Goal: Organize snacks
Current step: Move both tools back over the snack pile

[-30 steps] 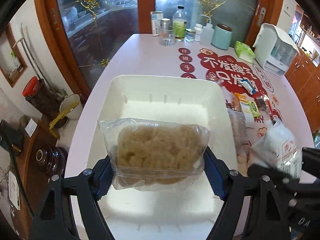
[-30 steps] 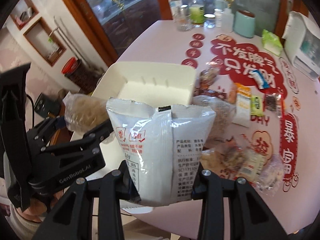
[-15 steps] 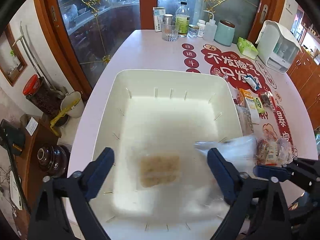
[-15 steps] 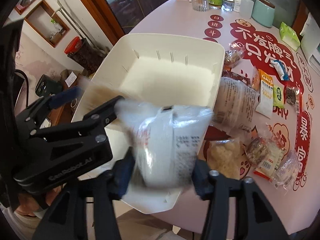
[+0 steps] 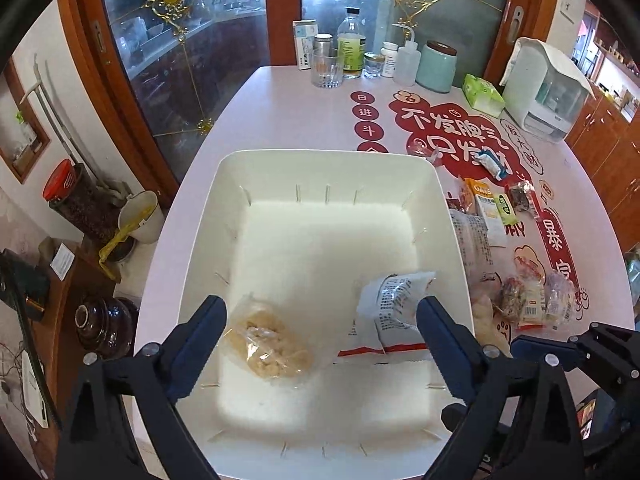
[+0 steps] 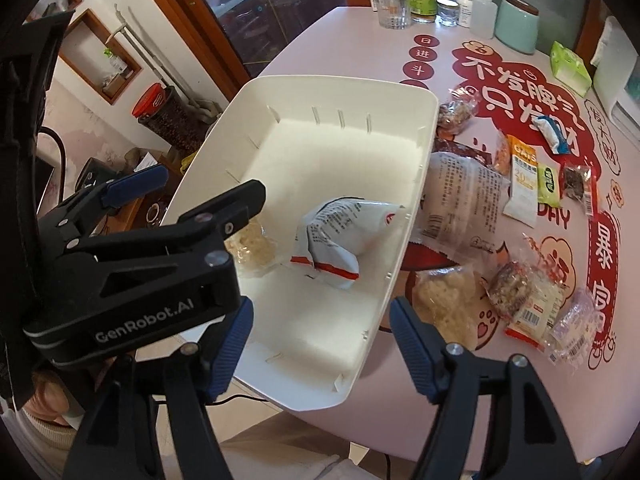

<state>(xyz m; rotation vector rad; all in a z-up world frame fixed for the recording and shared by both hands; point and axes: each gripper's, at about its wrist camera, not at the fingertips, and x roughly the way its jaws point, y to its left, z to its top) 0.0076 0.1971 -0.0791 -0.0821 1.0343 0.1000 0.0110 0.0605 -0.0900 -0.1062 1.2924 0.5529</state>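
Fingers of the left gripper (image 5: 320, 336) stand spread wide with nothing between them, hanging over the near end of the white bin (image 5: 224, 216). The right gripper (image 6: 320, 340) is likewise released, its blue pads parted above the bin's near right corner. Under the left gripper, a clear bag of pale crumbly snack (image 5: 268, 346) lies on the bin floor near the left pad. Just beside it to the right, a white printed packet with a red stripe (image 5: 390, 312) rests crumpled, leaning towards the bin's right wall; in the right wrist view the same white packet (image 6: 340, 236) sits near that wall, and the clear bag (image 6: 250, 246) is partly hidden behind the left gripper's black body. The rest of the bin floor is bare. Outside the bin, on the pink table (image 5: 280, 108), loose snack packets (image 6: 520, 184) lie scattered over a red printed mat (image 6: 520, 80), right of the bin. At the far end stand a glass (image 5: 327, 68), bottles and a teal jar (image 5: 438, 66).
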